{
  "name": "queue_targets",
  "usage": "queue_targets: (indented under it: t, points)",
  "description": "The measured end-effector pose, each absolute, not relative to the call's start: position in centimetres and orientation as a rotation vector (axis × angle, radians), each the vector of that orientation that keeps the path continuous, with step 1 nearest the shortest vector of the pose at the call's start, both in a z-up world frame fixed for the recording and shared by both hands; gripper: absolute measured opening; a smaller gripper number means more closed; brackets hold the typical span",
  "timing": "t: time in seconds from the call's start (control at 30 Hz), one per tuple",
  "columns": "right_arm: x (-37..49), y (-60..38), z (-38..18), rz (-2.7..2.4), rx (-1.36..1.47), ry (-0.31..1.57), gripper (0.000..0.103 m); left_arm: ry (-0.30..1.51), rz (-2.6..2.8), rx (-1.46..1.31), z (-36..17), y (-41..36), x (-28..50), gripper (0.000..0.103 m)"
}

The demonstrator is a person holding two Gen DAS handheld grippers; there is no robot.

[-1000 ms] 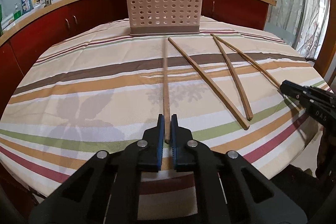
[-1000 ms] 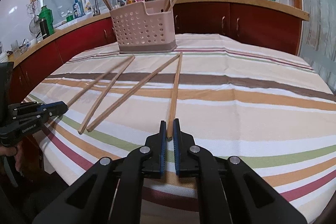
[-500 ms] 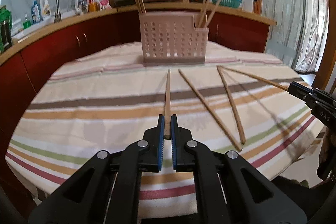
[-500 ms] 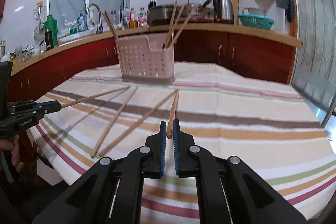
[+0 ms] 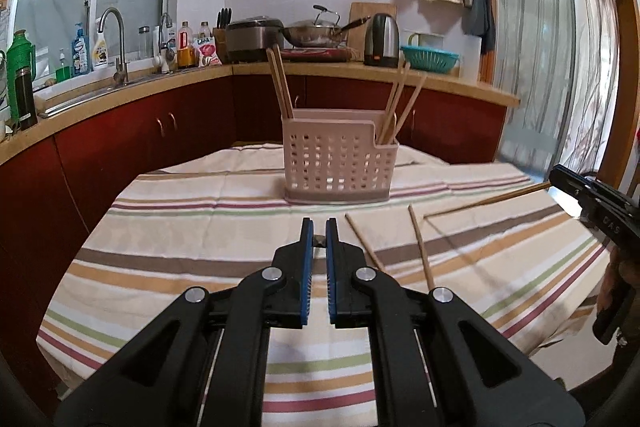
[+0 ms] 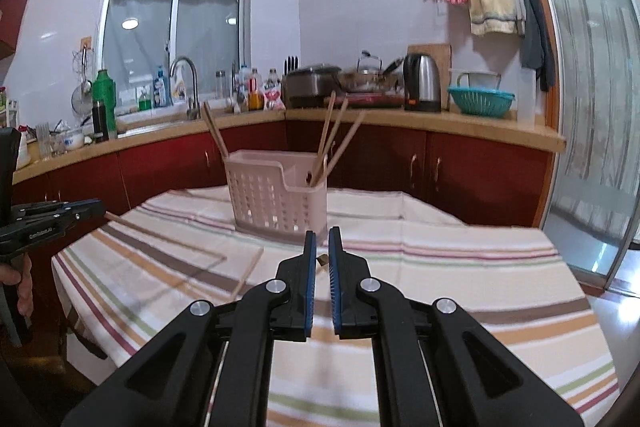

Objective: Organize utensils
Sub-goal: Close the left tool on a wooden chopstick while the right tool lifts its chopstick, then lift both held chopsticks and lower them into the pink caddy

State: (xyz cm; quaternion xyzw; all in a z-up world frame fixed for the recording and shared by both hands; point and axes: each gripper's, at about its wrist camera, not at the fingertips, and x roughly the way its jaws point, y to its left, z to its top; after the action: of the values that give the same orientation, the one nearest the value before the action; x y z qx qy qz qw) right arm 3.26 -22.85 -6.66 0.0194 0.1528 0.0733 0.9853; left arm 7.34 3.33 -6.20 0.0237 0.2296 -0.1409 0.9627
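Note:
A pink perforated utensil basket (image 5: 338, 157) stands at the far side of the striped table and holds several wooden chopsticks. My left gripper (image 5: 319, 233) is shut on a chopstick (image 5: 319, 240) seen end-on, lifted off the table. My right gripper (image 6: 322, 243) is shut on another chopstick (image 6: 322, 260), also end-on and lifted; from the left wrist view that chopstick (image 5: 486, 202) slants over the table. Two chopsticks (image 5: 420, 245) lie on the cloth right of centre. The basket also shows in the right wrist view (image 6: 276, 193).
The striped tablecloth (image 5: 180, 259) covers a round table. Red cabinets and a counter (image 5: 120, 95) with sink, bottles, wok and kettle curve behind it. A glass door (image 6: 592, 131) is at the right.
Both grippers have risen with their chopsticks, which left the cloth and now point toward the basket. The views have tilted up from the table to the kitchen wall.

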Motion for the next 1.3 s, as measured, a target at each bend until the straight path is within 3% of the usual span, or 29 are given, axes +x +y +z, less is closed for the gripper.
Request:
queue_targets:
  t: [1.3]
  points:
    - [13.7, -22.0, -1.5, 0.234, 0.028, 0.264, 0.007, 0.428, -0.403, 0.087, -1.0, 1.8, 19.1, 0.007]
